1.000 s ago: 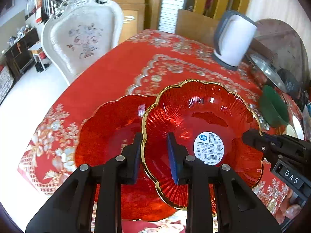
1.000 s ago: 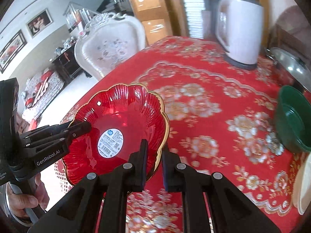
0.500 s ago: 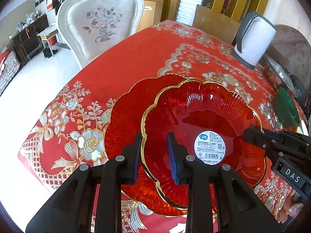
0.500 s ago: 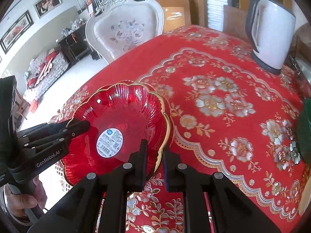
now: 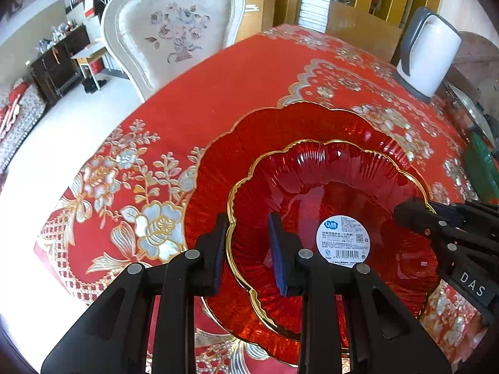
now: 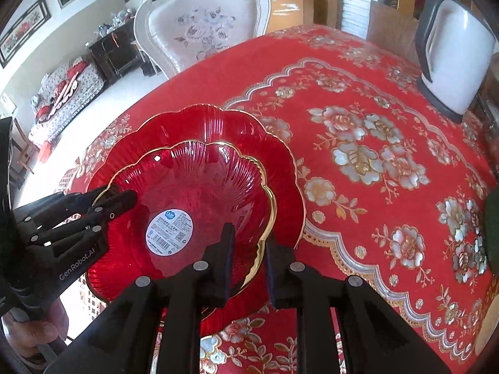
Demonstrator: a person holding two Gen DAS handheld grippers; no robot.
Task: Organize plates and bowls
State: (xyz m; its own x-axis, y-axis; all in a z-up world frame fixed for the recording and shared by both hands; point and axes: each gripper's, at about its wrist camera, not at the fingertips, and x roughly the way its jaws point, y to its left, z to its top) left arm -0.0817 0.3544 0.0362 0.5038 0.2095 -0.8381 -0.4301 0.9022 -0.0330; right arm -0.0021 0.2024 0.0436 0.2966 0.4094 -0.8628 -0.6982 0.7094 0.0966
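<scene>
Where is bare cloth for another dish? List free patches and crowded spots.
Free: the flowered cloth between the red plate and the white kettle; the plain red cloth between plate and chair. Crowded: the right edge by the green bowl, and the corner holding the red bowl.

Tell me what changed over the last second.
Both grippers carried the small red bowl across and down over the larger red plate. The right gripper has just been opening, the bowl's rim between its jaws. The left gripper stayed clamped on the rim; the kettle didn't move.
</scene>
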